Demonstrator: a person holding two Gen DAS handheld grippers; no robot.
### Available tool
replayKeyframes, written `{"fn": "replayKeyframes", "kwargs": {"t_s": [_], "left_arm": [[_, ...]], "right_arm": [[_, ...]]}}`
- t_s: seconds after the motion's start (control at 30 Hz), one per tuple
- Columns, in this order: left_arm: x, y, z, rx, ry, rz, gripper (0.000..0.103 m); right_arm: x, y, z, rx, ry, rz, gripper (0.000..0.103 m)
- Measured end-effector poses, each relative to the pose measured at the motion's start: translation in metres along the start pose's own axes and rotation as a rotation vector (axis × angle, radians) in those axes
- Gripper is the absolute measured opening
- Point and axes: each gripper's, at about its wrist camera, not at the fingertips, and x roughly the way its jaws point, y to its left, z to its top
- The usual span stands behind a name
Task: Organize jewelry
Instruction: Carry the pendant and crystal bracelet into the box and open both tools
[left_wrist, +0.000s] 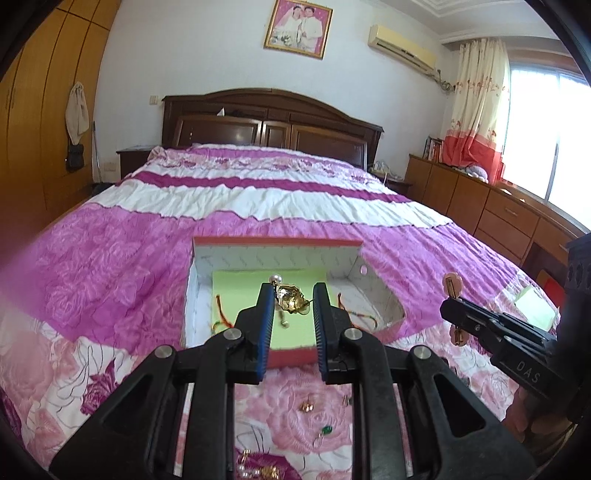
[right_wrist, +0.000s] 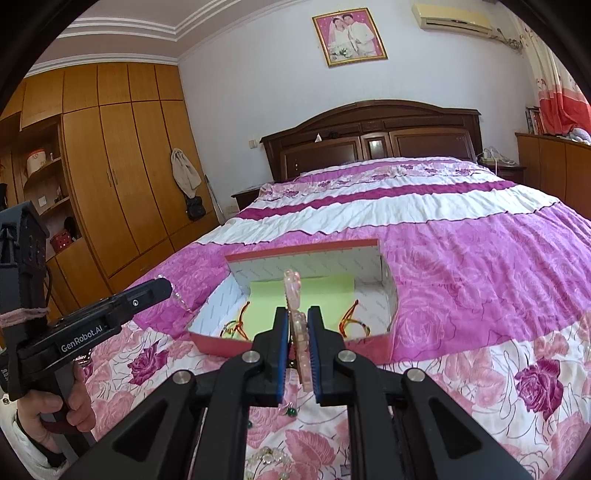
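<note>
My left gripper (left_wrist: 293, 306) hangs over the near part of an open red-rimmed white box (left_wrist: 277, 242), shut on a gold flower ornament (left_wrist: 291, 300) with a pearl pin (left_wrist: 275, 278). In the right wrist view the left gripper (right_wrist: 164, 288) appears at the left, a pale beaded piece dangling from its tip. My right gripper (right_wrist: 298, 325) is shut on a pink translucent hair clip (right_wrist: 292, 291) that stands on edge before the box (right_wrist: 303, 249). From the left wrist view, the right gripper (left_wrist: 448, 310) and clip (left_wrist: 452, 282) sit to the right of the box. A green pad (left_wrist: 236, 291) and red string bracelets (right_wrist: 349, 317) lie inside.
Loose pieces lie on the pink floral bedspread (left_wrist: 110, 266) near me: a gold earring (left_wrist: 308, 406), a green-stone earring (left_wrist: 325, 430) and pearl beads (right_wrist: 266, 458). A bagged green pad (left_wrist: 532, 306) lies to the right. A person's hand (right_wrist: 55, 406) grips the left tool's handle.
</note>
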Motion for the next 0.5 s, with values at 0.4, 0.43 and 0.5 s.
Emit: {"fn": "replayKeyframes", "kwargs": {"t_s": [0.4,0.43,0.5], "left_arm": [[0.015,-0.002,0.012,0.036,-0.078,0.059,0.013],[0.017,-0.001,0.012,0.04,-0.087,0.068,0.013],[0.02,0.0,0.013,0.043,-0.1,0.08,0.013]], "right_arm": [[0.015,-0.004,0.014,-0.009,-0.034,-0.01,0.012],[0.017,-0.004,0.016,-0.007,-0.037,-0.012,0.012],[0.02,-0.007,0.019,0.004,-0.054,-0.024,0.012]]}}
